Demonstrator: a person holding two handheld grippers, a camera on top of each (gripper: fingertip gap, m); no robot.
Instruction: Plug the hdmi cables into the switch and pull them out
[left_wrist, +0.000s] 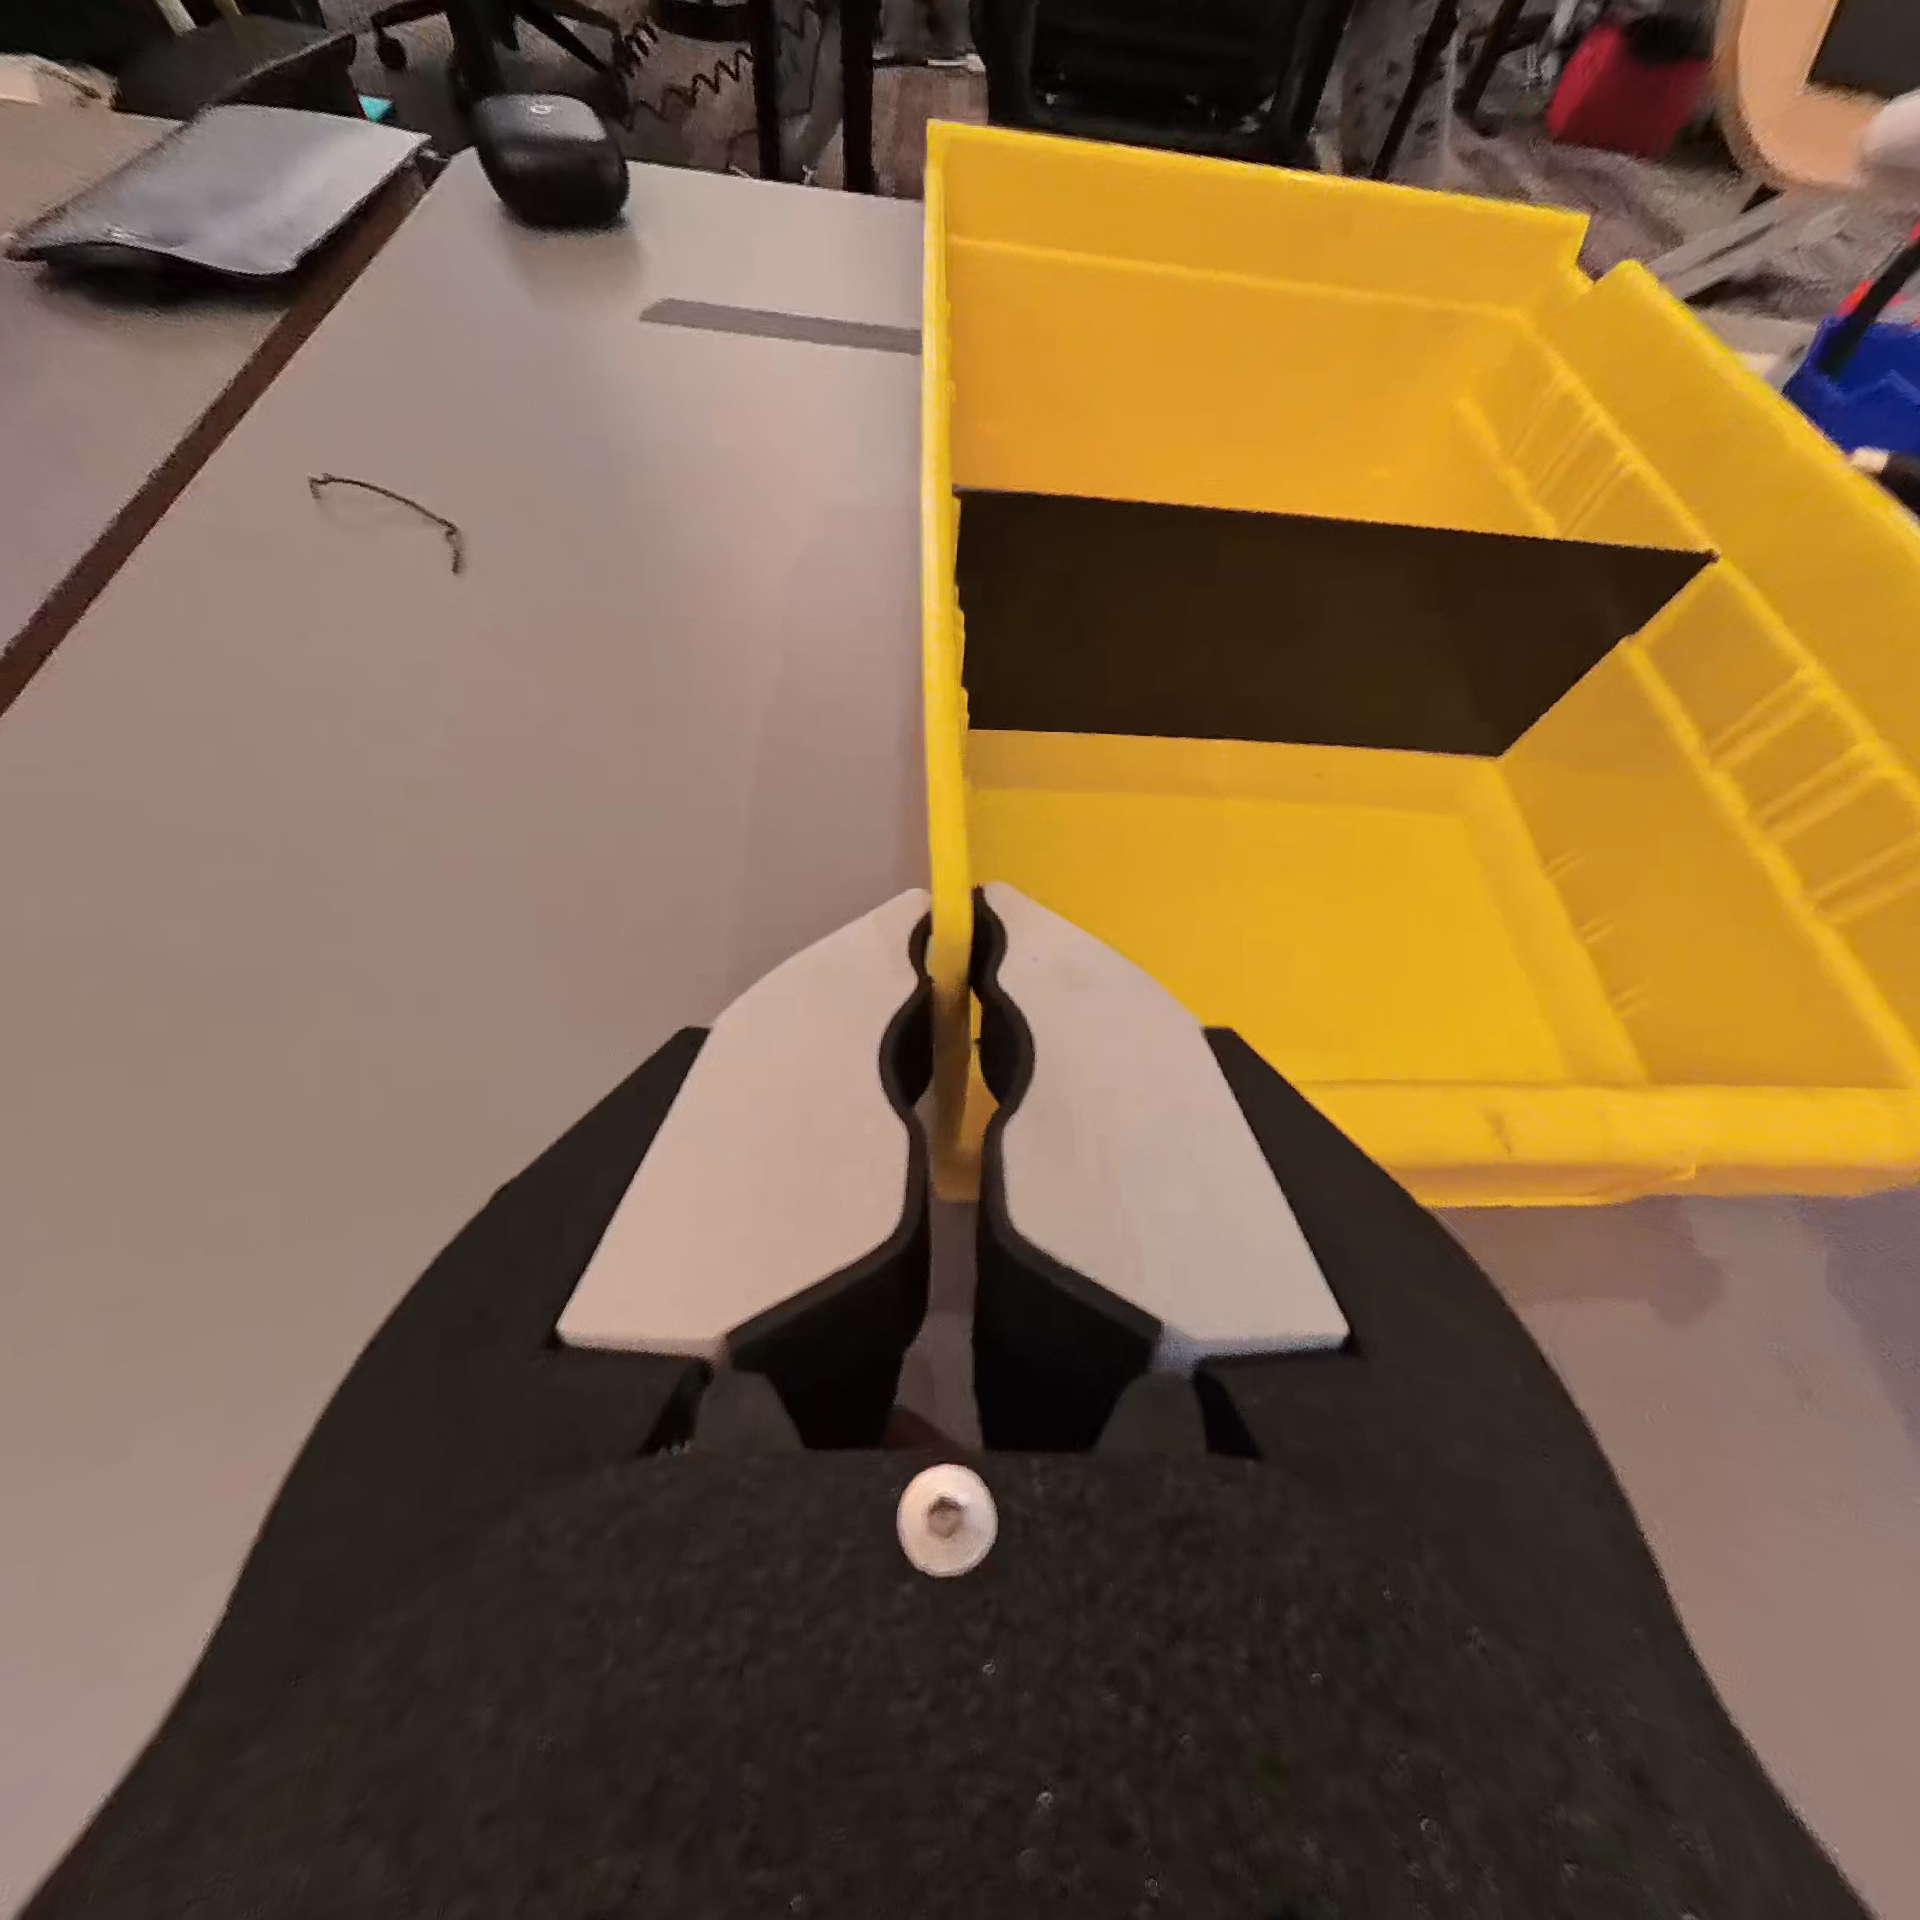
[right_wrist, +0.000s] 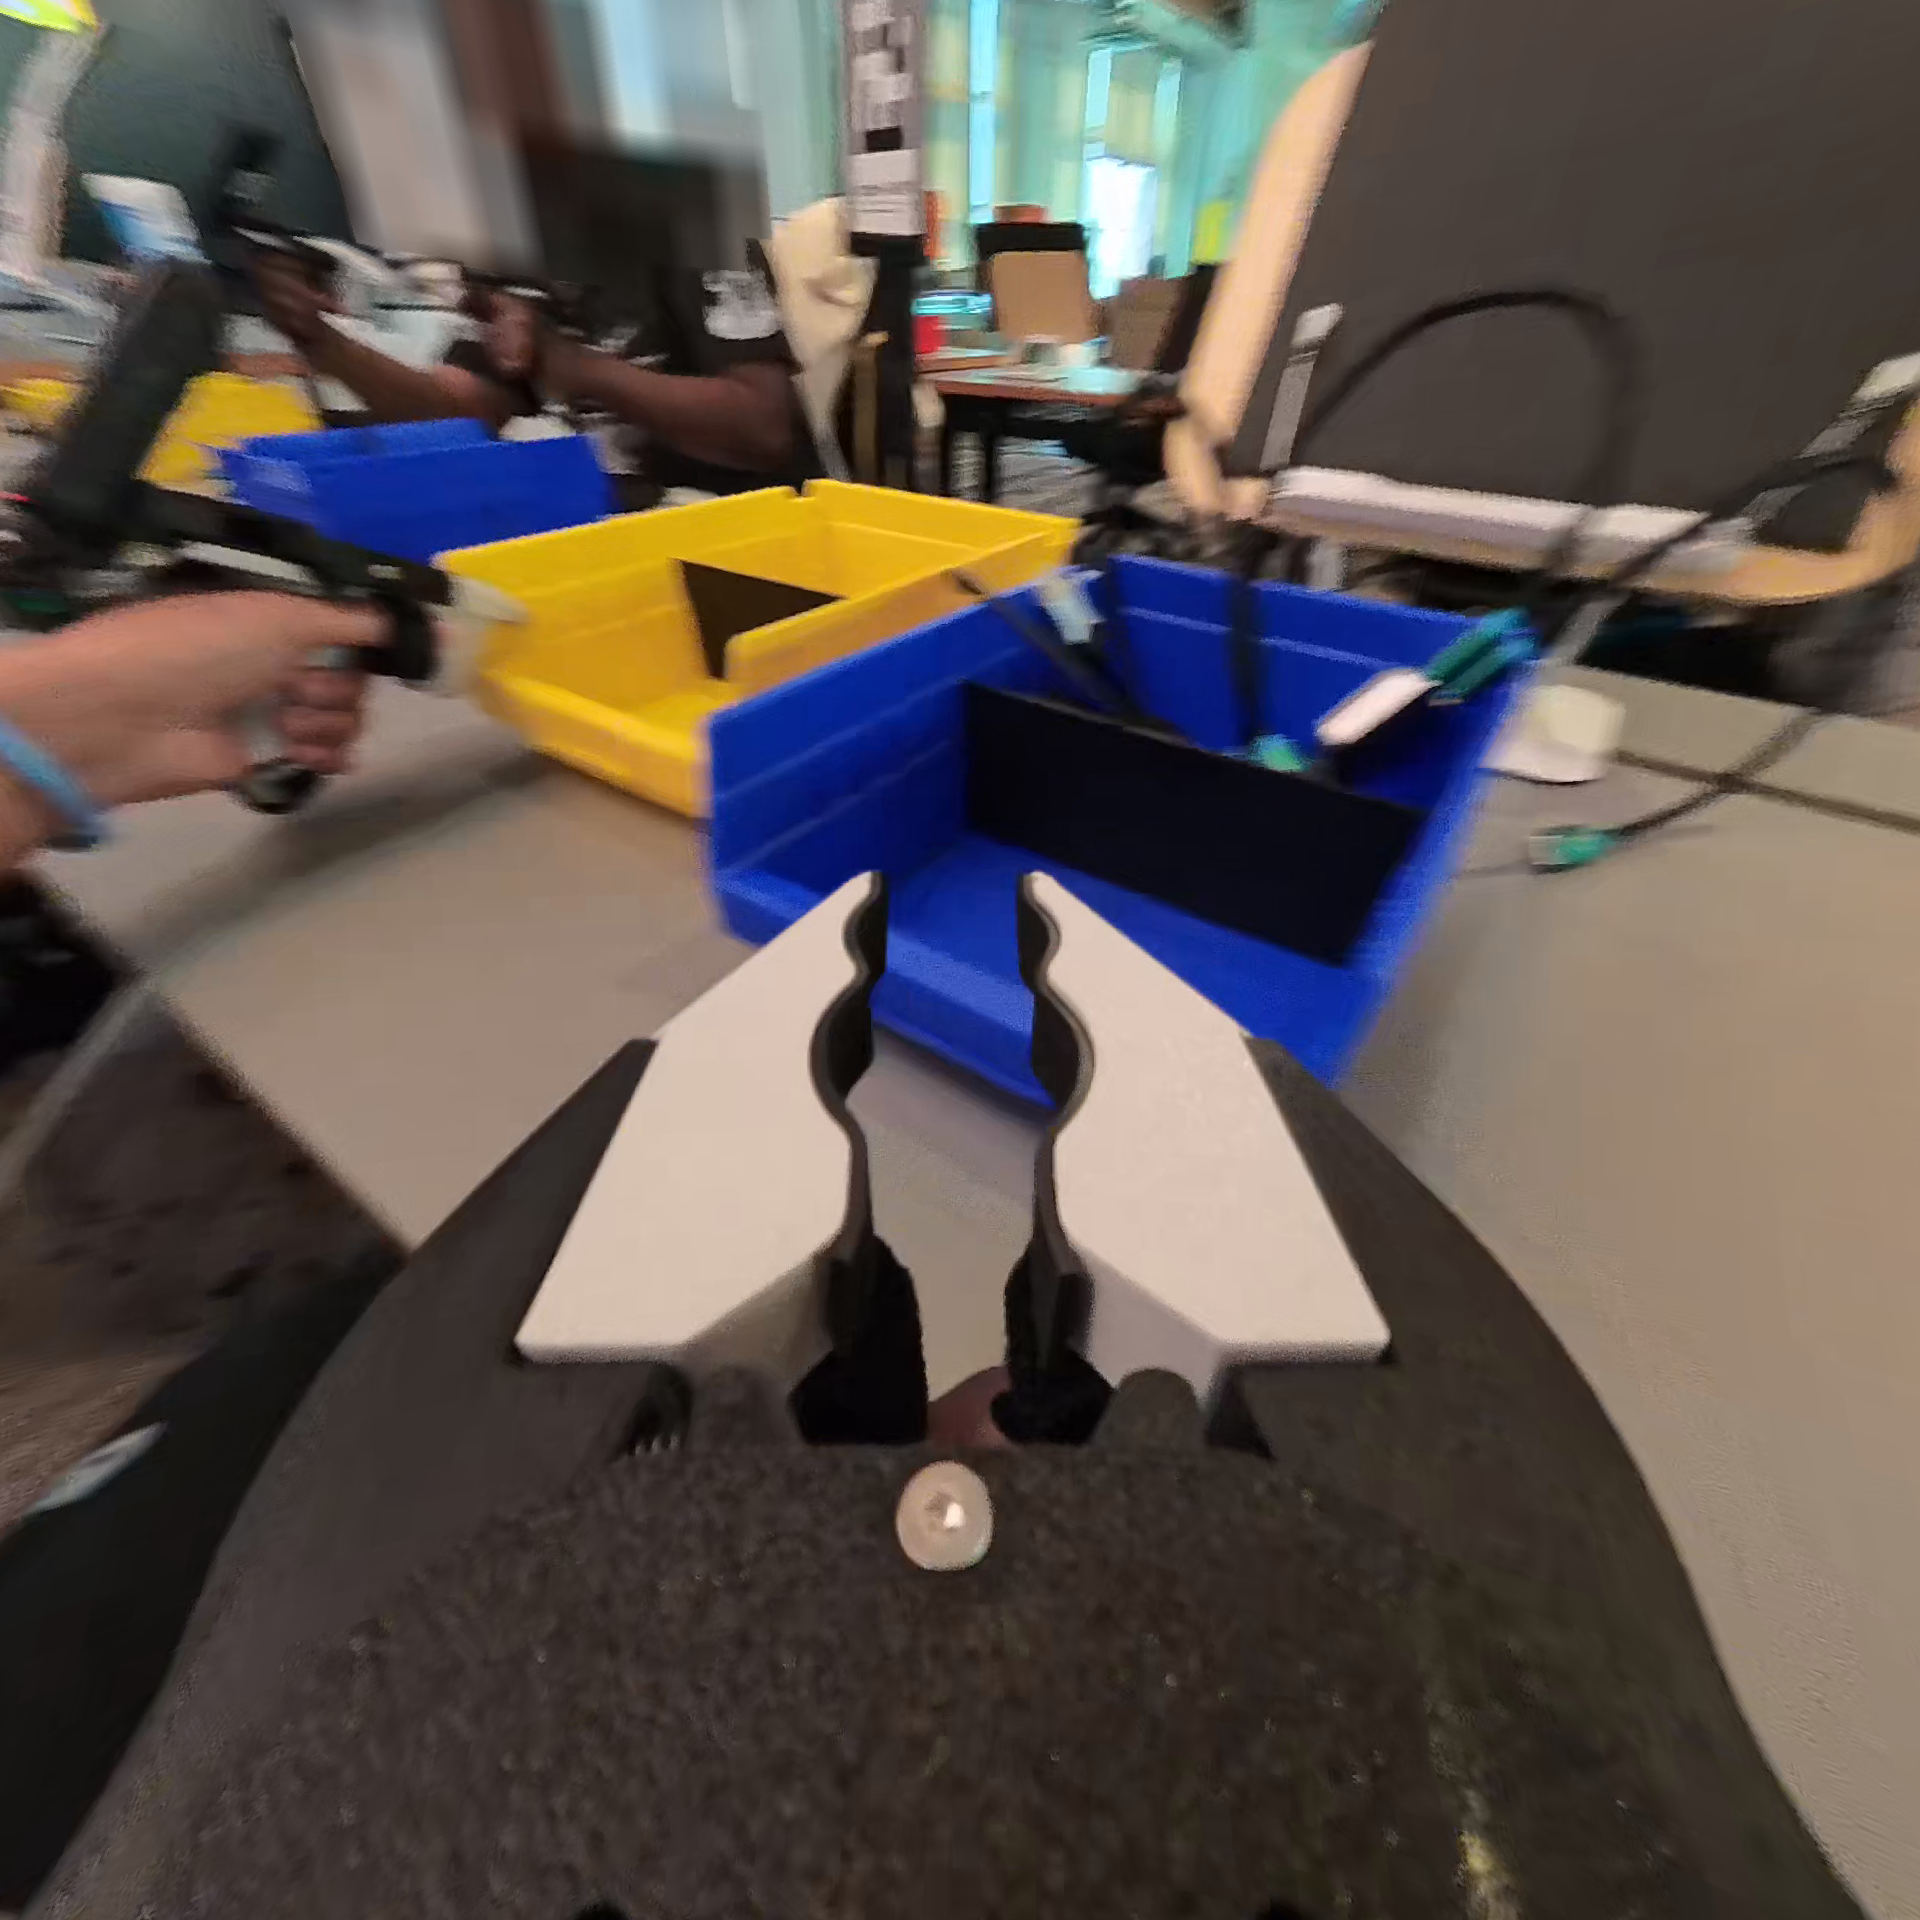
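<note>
My left gripper (left_wrist: 954, 909) is shut on the left wall of a yellow bin (left_wrist: 1455, 935), which has a black divider (left_wrist: 1299, 623) and looks empty inside. The same yellow bin (right_wrist: 644, 644) shows in the right wrist view, with the left gripper (right_wrist: 488, 613) at its near corner, held by a hand. My right gripper (right_wrist: 951, 894) is open and empty, just in front of a blue bin (right_wrist: 831, 790). Black cables with teal-and-white plugs (right_wrist: 1455, 665) stick out of the blue bin's far half. No switch is clearly visible.
A grey table (left_wrist: 468, 831) carries a small bent wire (left_wrist: 390, 509), a dark pouch (left_wrist: 229, 197) and a black case (left_wrist: 551, 166). Another blue bin (right_wrist: 416, 478) sits behind. A loose teal plug and cable (right_wrist: 1579, 842) lie at the right. People work at the far side. My hands' fingertips stand some 40 cm from each other.
</note>
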